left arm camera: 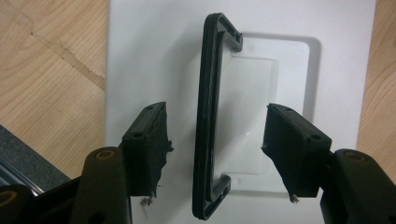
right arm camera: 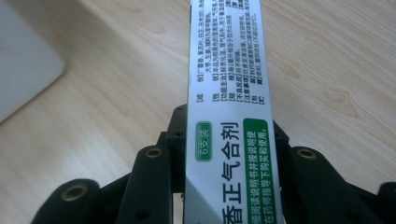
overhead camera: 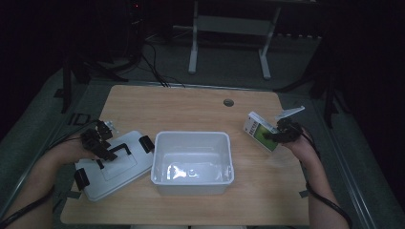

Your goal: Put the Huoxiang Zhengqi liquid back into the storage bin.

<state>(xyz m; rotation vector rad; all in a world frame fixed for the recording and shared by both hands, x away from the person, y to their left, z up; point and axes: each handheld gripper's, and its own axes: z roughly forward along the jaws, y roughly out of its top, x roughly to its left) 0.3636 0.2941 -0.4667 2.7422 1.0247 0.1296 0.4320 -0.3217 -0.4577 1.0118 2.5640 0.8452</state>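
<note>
The right tool (overhead camera: 276,135) clamps the medicine box (overhead camera: 260,131), lifted at the tabletop's (overhead camera: 191,102) three o'clock; a loose pinch could drop it short of the tub (overhead camera: 192,162). The left tool (left arm camera: 212,140) gapes over the lid handle (left arm camera: 208,126).

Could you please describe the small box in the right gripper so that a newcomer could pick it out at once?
Start at the white open bin in the middle of the wooden table, then look right of it. There the right gripper is shut on a flat white-and-green carton printed with Chinese text. It is the only printed, coloured item; the bin and the lid to the left are plain white.
</note>
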